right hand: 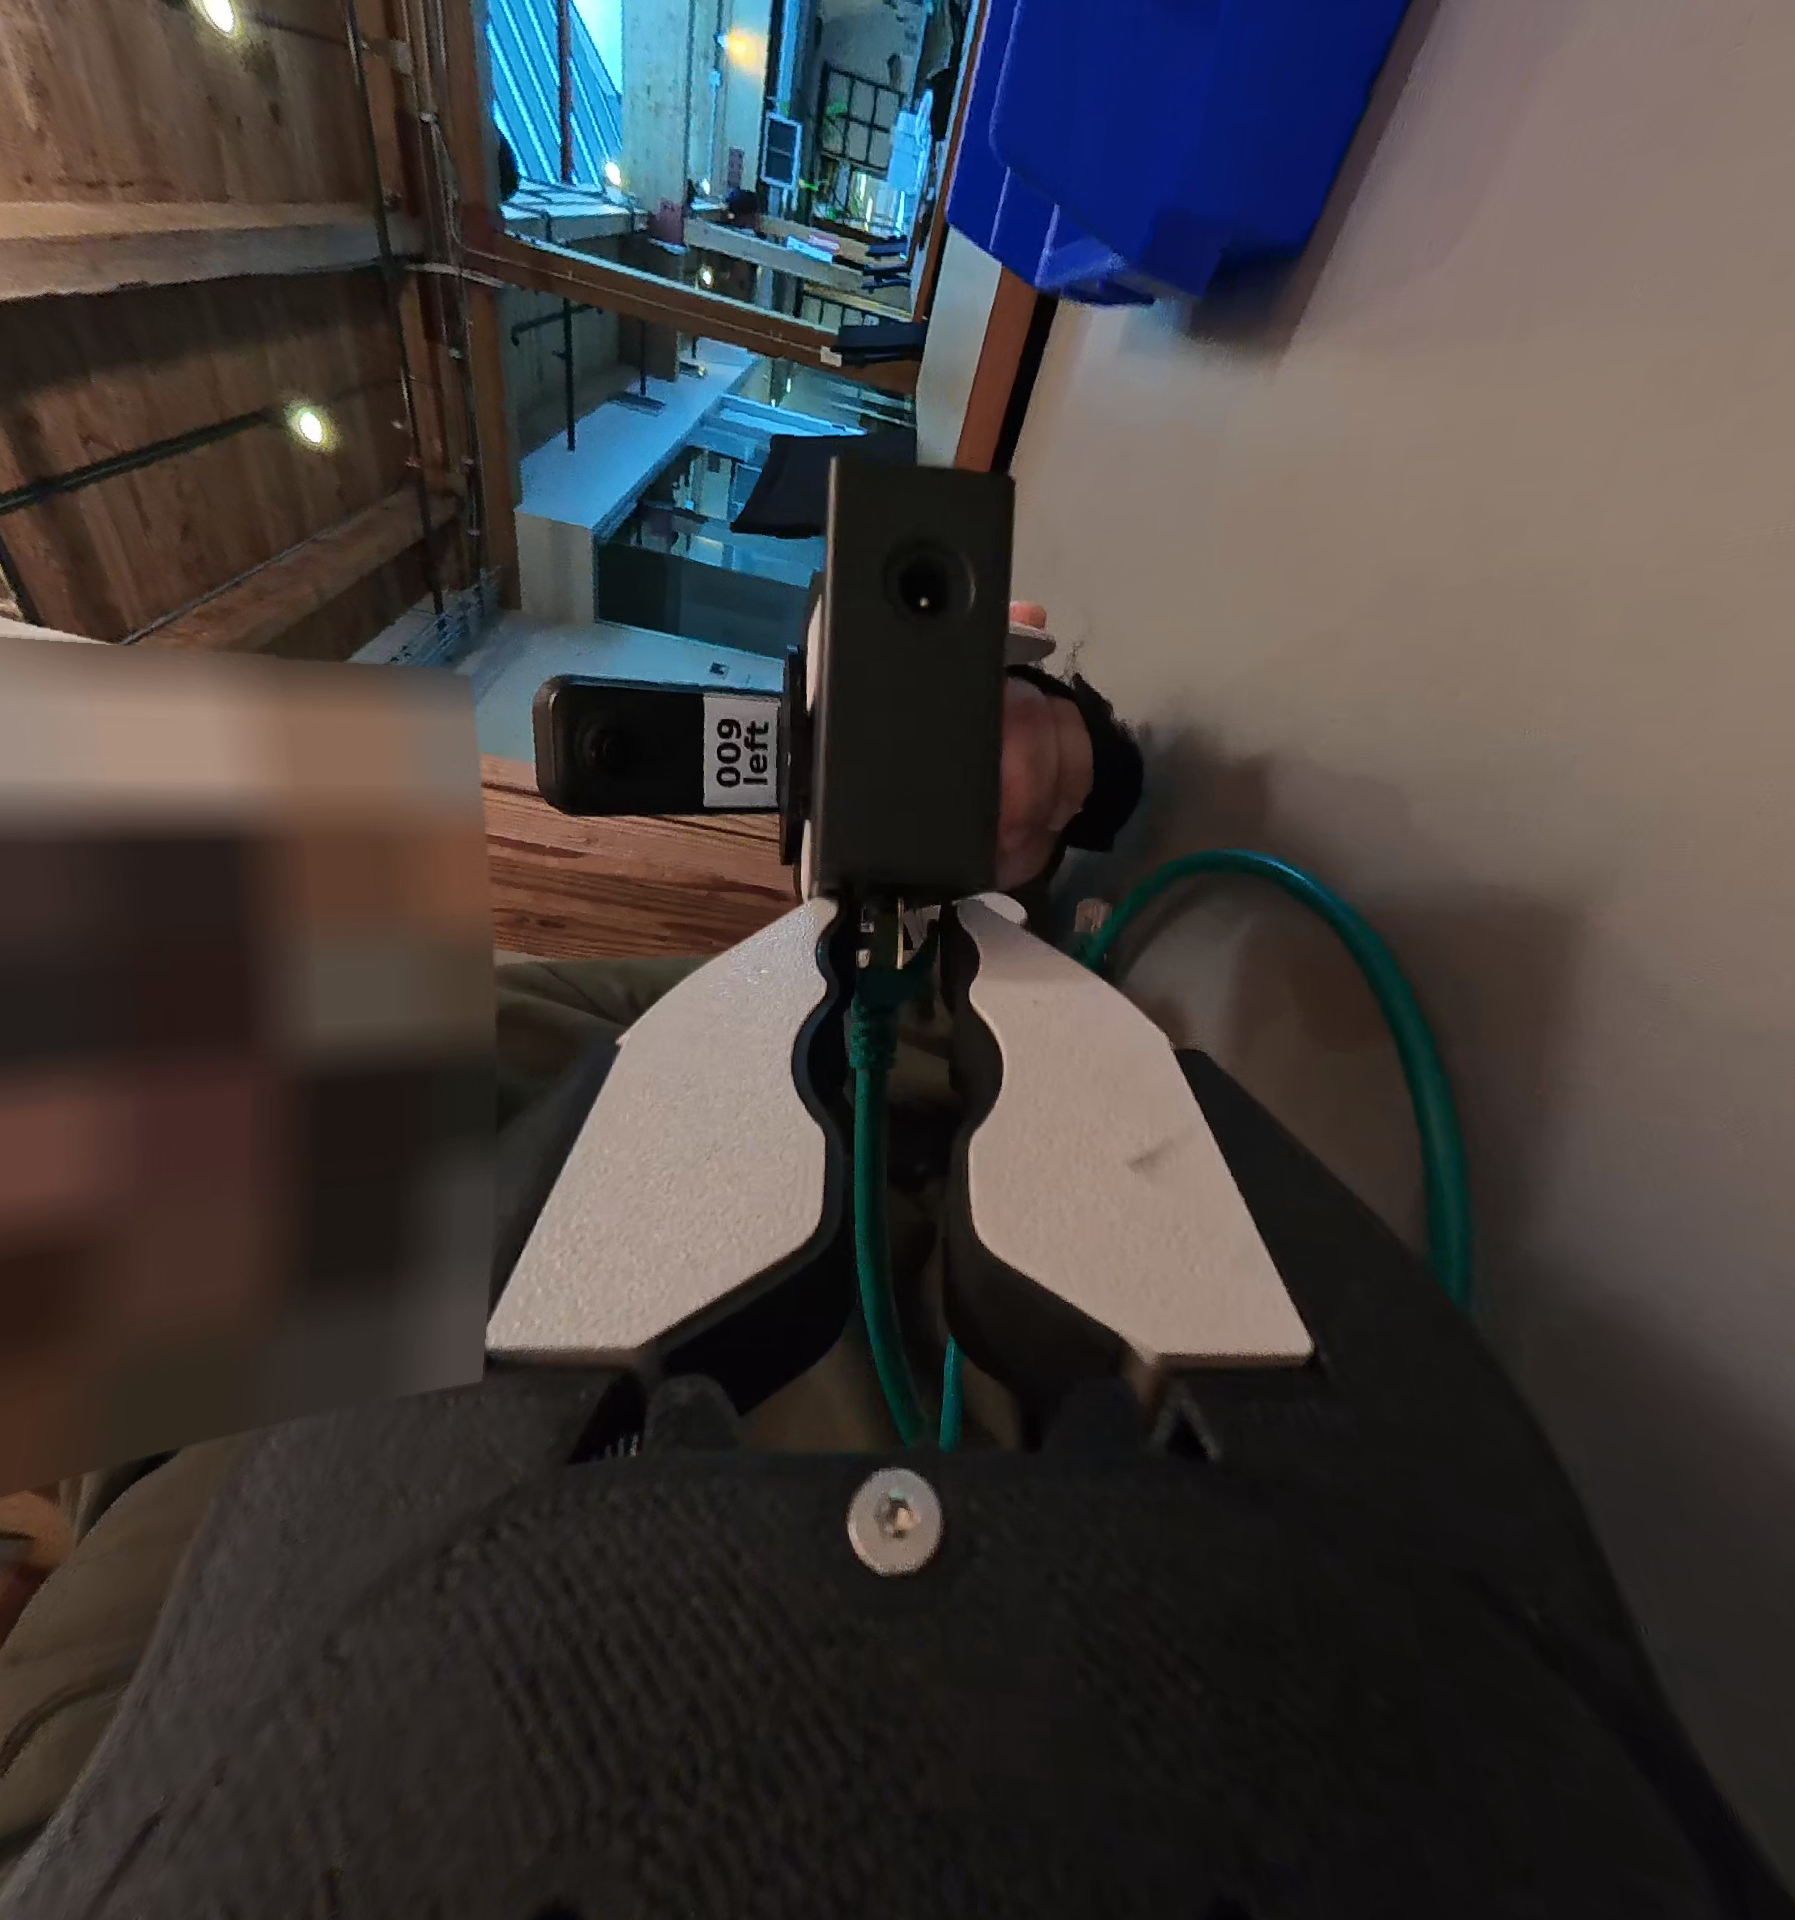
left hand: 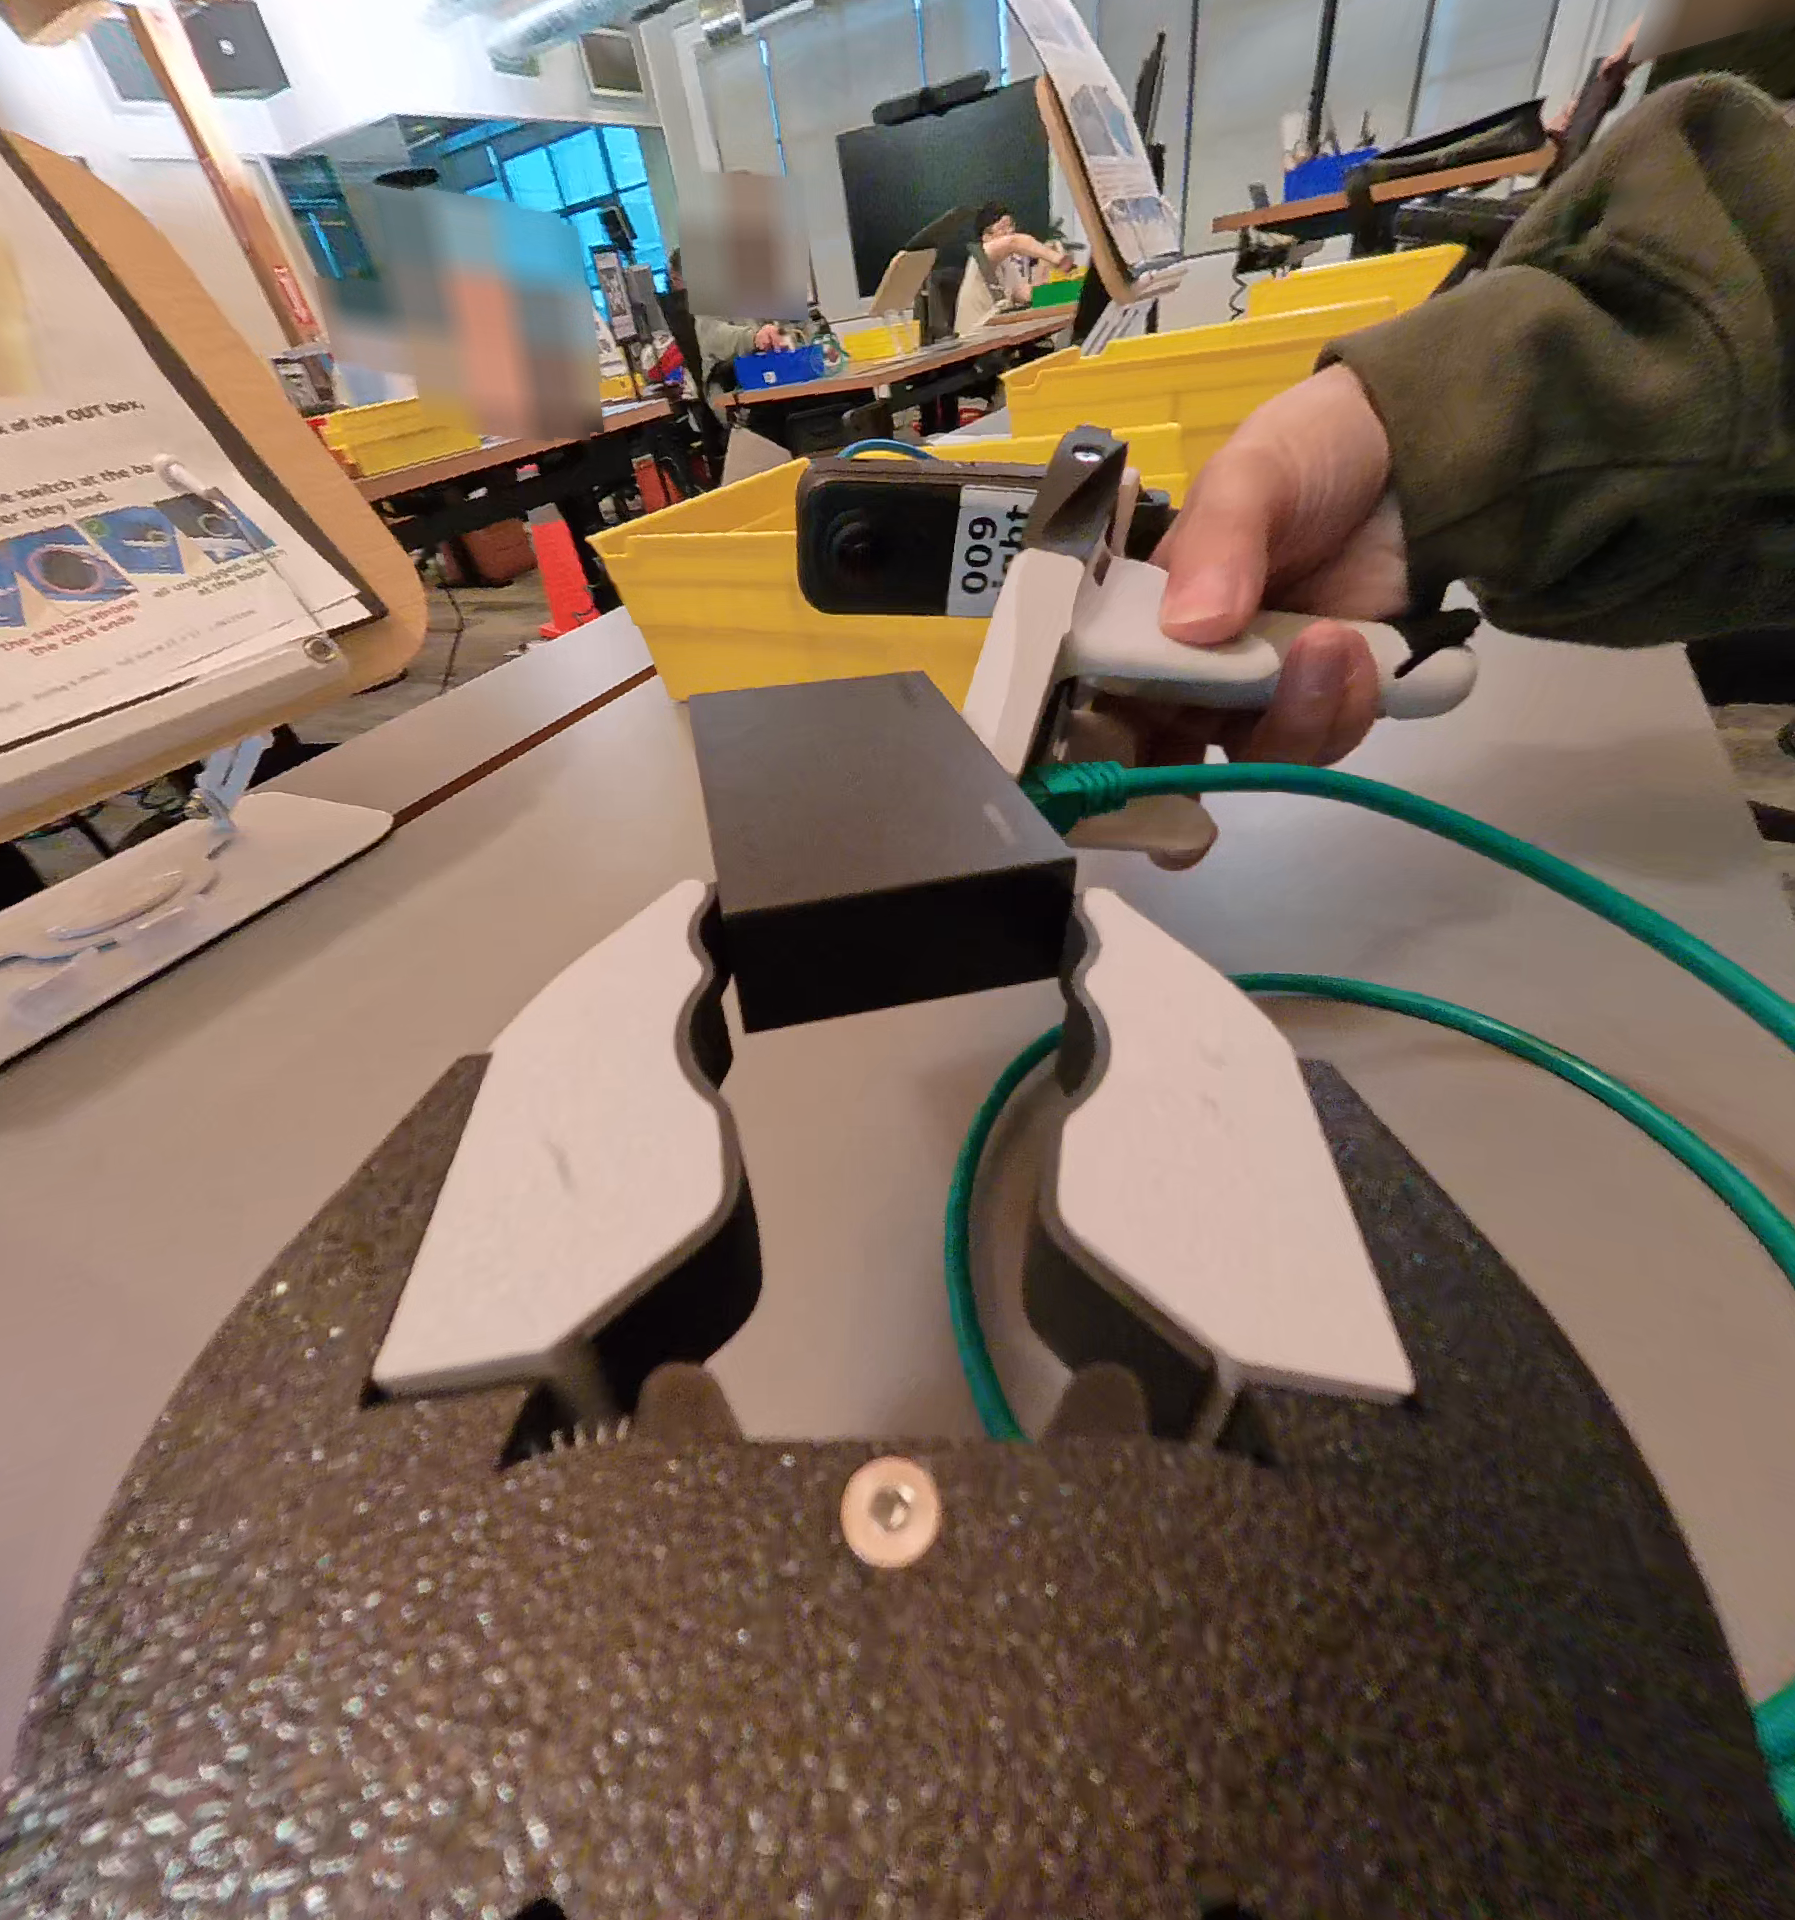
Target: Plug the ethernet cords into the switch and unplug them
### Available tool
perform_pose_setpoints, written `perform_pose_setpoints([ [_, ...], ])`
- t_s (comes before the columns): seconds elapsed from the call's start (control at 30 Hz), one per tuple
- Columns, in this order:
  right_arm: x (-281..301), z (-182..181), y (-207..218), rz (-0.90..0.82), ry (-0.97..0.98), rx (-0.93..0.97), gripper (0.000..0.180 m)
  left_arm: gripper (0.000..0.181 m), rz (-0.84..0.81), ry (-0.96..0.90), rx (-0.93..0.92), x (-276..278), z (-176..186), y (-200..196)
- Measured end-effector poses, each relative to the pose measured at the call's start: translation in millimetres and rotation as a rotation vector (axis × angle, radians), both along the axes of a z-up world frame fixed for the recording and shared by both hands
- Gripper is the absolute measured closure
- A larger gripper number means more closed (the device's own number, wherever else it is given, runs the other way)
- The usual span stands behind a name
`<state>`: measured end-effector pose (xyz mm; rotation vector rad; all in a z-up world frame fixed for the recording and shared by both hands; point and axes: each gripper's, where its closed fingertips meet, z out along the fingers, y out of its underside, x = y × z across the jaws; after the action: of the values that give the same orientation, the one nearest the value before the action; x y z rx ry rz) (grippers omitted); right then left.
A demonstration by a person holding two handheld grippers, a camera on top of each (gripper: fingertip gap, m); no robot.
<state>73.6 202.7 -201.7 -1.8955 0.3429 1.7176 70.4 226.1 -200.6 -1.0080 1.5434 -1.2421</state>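
My left tongs (left hand: 898,966) have pale grey, wavy-edged fingers (left hand: 571,1132) on a speckled dark body with one silver screw (left hand: 891,1510). My right tongs (right hand: 898,914) match, on a ribbed black body. I wear an olive-green sleeve (left hand: 1641,353).

The switch (left hand: 872,831) my gripper (left hand: 898,977) holds is plain black, and the cord (left hand: 1495,852) is green. Yellow bins (left hand: 1236,384) sit upper right; the surface (left hand: 249,1091) is pale grey.

Black box-shaped switch (left hand: 872,821) on the table, green ethernet cord (left hand: 1495,862) at its side
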Motion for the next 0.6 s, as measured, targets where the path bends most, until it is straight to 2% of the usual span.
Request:
perform_pose_setpoints([
  [0.03,-0.5,-0.3,-1.7,0.005,-0.001,-0.008,0.165,0.12,-0.012,0.001,-0.004,-0.2,-0.3,-1.6],
  [0.6,-7.6,-1.7,-9.6,-0.028,-0.171,0.038,0.165,0.12,-0.062,-0.01,0.056,-5.2,-5.2,-4.7],
])
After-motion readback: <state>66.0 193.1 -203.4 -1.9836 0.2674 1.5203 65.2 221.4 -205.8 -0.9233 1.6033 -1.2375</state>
